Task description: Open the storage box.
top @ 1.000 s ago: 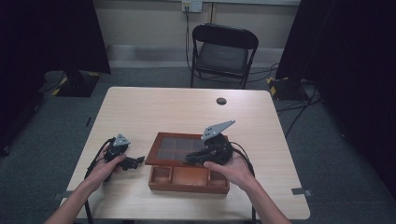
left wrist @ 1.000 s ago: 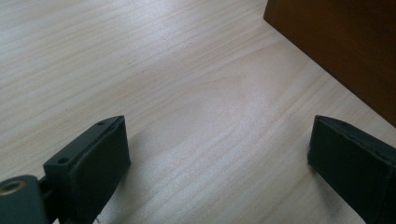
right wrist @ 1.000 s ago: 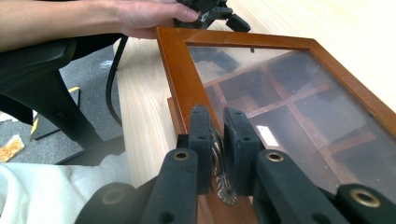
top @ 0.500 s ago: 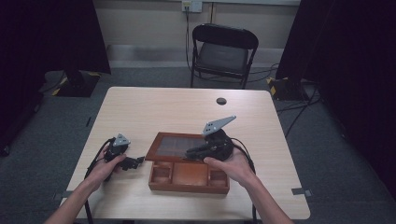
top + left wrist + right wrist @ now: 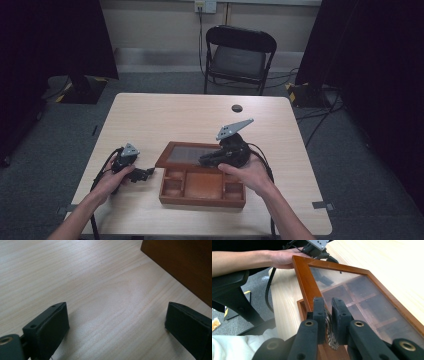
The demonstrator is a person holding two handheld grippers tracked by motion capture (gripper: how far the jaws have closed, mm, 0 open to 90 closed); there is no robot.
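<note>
At bench centre, slightly toward the person, sits the brown wooden compartment box (image 5: 202, 187) with its glass-paned, wood-framed lid (image 5: 189, 154) part raised, hinged along the far side.

Right gripper (image 5: 212, 160) is on the lid's front rail. In the right gripper view its fingers (image 5: 320, 315) are closed on a small ornate metal clasp (image 5: 330, 332) at the lid's front edge, pinched between the pads, so the grip is on the lid by that tab. Lid frame runs away from the fingers toward 11–12 o'clock in that view; glass pane spreads off to 1–2 o'clock.

Key relation: the hinge line is the lid's long axis, running 9-to-3 across the bench in the high view, and the held tab is on the near edge, opposite it. My read is that any next move is an arc about that axis, not a straight pull; the tab is thin, so slip is the risk.

Left gripper (image 5: 141, 174) rests on the light wood bench (image 5: 165, 117) at 9 o'clock from the box, near but not touching. Its fingers (image 5: 51, 322) stand wide apart with nothing between them, the box's side wall at 1–2 o'clock in the left gripper view. Right hand is the nearer one to the lid.
</note>
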